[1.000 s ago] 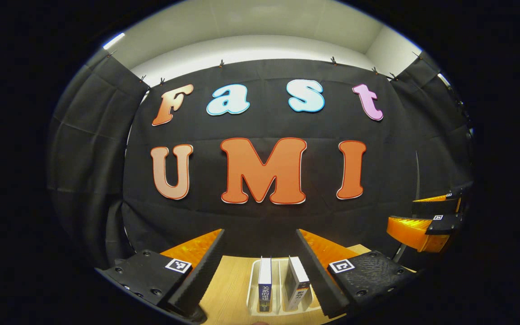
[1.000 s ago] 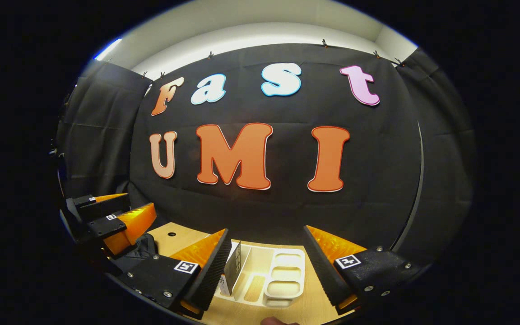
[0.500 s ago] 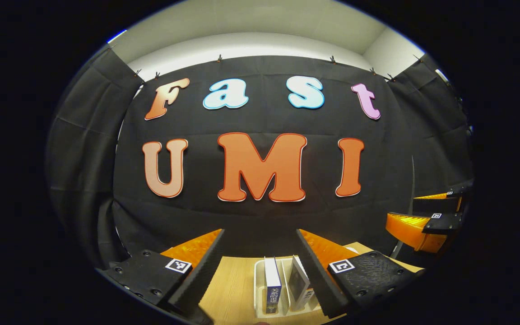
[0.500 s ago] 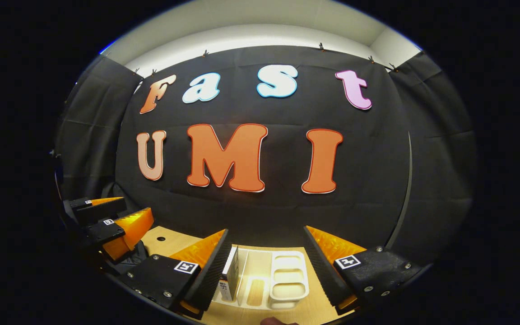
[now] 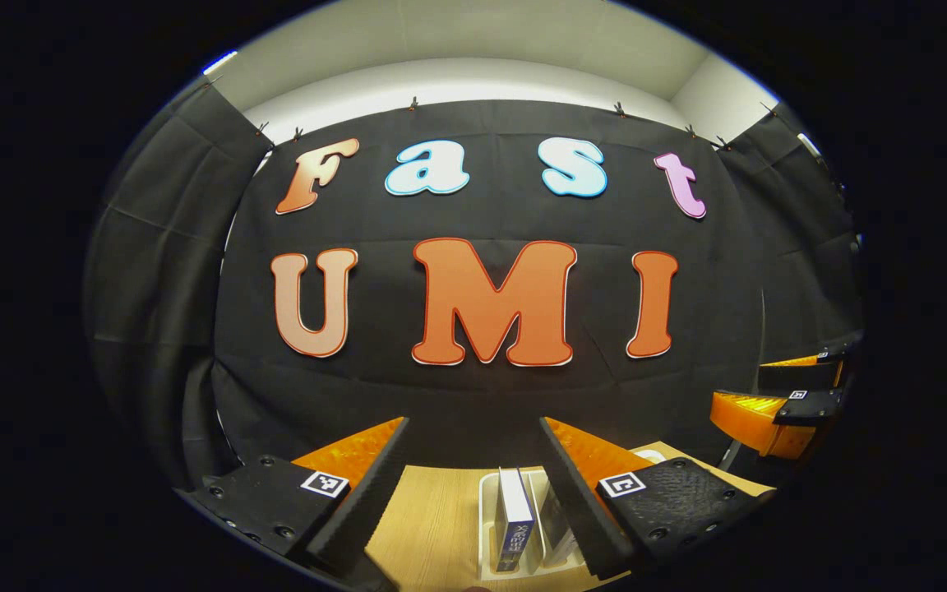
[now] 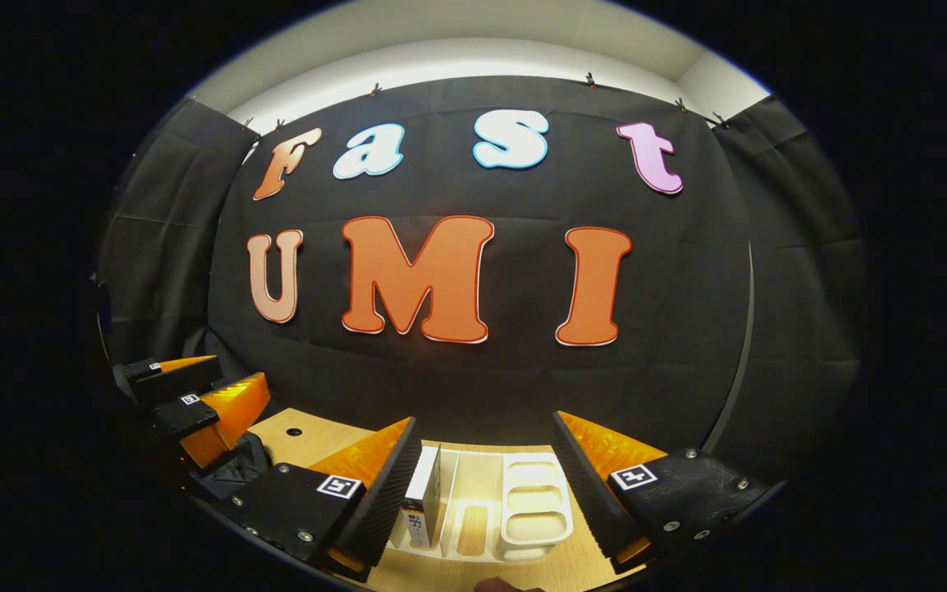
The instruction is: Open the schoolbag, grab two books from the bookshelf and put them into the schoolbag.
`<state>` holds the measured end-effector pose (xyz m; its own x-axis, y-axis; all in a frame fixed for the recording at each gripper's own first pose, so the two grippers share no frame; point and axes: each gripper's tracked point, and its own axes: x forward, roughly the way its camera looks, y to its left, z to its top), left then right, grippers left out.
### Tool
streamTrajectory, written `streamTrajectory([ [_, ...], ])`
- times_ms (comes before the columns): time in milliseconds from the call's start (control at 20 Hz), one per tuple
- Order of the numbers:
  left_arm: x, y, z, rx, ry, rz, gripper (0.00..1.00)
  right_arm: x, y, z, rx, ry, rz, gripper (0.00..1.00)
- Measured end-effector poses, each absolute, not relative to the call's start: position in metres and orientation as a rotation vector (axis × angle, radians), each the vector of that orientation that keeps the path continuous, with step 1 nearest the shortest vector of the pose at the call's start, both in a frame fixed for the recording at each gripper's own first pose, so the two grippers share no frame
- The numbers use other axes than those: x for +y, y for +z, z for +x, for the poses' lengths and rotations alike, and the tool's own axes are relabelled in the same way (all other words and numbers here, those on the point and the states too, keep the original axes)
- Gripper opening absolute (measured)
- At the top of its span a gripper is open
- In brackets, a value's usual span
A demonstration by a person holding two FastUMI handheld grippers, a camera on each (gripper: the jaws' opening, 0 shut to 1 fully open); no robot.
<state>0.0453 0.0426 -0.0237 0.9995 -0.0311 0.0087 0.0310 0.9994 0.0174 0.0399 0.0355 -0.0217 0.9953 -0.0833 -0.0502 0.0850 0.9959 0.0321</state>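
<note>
In the left gripper view, a white bookshelf rack (image 5: 486, 514) stands on the wooden table with a blue-spined book (image 5: 515, 520) upright in it. A second book (image 5: 554, 526) is partly hidden behind my right finger. My left gripper (image 5: 473, 423) hovers open above and short of the rack. In the right gripper view, the same rack (image 6: 533, 503) holds a white-spined book (image 6: 422, 501) at its left end. My right gripper (image 6: 484, 419) is open above it, holding nothing. A dark, crumpled shape that may be the schoolbag (image 6: 231, 473) lies at the far left, below the left gripper (image 6: 194, 403).
The wooden table (image 6: 309, 440) has a small round hole (image 6: 293, 431) near its back edge. The rack's right-hand compartments (image 6: 533, 526) hold no books. The right gripper (image 5: 769, 411) hangs at the right edge of the left gripper view. The black booth cloth closes off the back.
In the left gripper view the rack and books have slid rightward, the second book going behind my right finger. In the right gripper view the rack has drifted slightly right. Both grippers stay open.
</note>
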Motion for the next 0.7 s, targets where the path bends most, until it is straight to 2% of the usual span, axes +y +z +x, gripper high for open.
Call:
streamTrajectory([
  [700, 0.061, -0.037, 0.037, 0.009, 0.033, 0.112, 0.95, 0.025, -0.038, 0.041, 0.075, -0.062, 0.033, 0.94],
])
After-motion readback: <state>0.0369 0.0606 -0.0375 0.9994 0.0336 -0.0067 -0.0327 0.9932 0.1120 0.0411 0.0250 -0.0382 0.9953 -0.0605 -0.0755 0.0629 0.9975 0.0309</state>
